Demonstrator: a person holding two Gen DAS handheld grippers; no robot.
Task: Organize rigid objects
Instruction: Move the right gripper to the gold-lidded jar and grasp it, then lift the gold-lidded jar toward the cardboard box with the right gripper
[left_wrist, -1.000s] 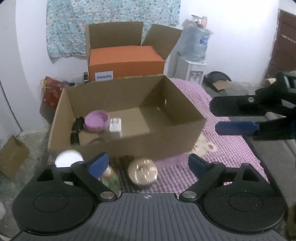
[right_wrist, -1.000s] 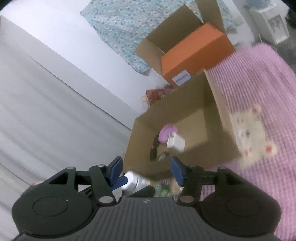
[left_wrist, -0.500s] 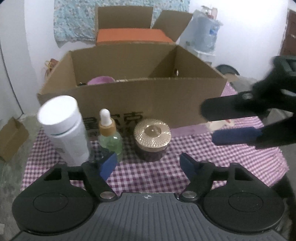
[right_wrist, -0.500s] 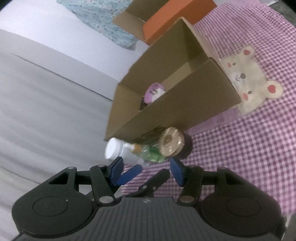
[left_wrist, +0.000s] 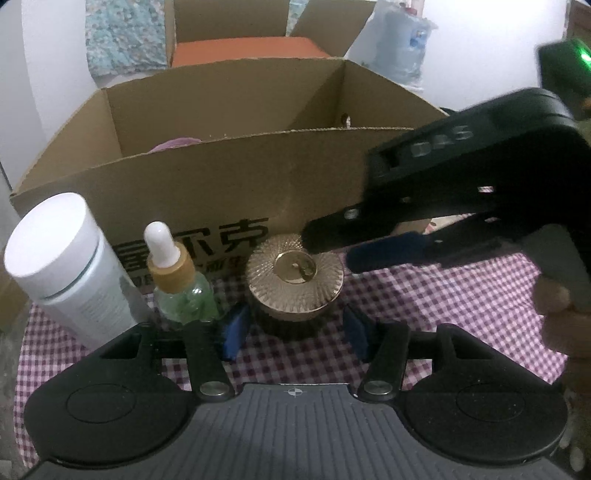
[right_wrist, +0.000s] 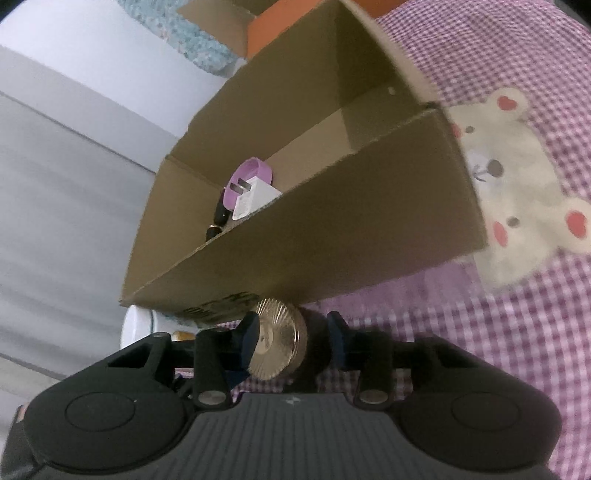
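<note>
Matt corrugated cardboard is noted for the box (left_wrist: 229, 177); ribbed, glossy gold metallic finish for the jar lid (left_wrist: 295, 275); clear green glass for the dropper bottle (left_wrist: 186, 299); woven checked cloth (left_wrist: 443, 295) beneath.

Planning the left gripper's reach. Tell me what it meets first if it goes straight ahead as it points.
The gold-lidded jar. It stands between the left gripper's closing jaws, pads not yet touching. The right gripper closes over the lid from the side. Behind stands the box.

Gold-lidded dark jar (left_wrist: 295, 284), green dropper bottle (left_wrist: 183, 284), white tube (left_wrist: 66, 266), upright, ranged before cardboard box (left_wrist: 229, 177)
</note>
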